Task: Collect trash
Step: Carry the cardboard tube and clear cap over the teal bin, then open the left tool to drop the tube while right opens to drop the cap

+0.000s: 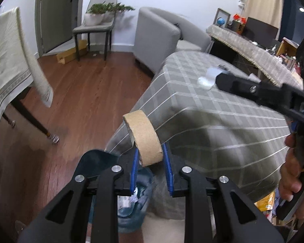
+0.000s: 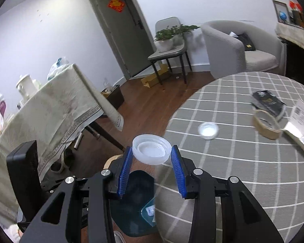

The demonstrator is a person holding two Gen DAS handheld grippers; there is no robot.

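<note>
Cardboard ring [image 1: 145,136]: tan-brown. Lid [image 2: 151,149]: translucent white. Claw pads [image 2: 125,171]: blue, on black frames. Desk cloth [image 2: 243,172]: grey, white grid check. Floor [image 1: 87,93]: reddish-brown wood. Armchair [image 2: 229,44]: grey. Second cloth [image 2: 56,109]: cream, patterned border.

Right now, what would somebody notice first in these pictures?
Probably the brown cardboard ring pinched in the left claw, held beside the checked table. Next, the white plastic lid gripped in the right claw, above the wooden floor just off the table's edge.
</note>
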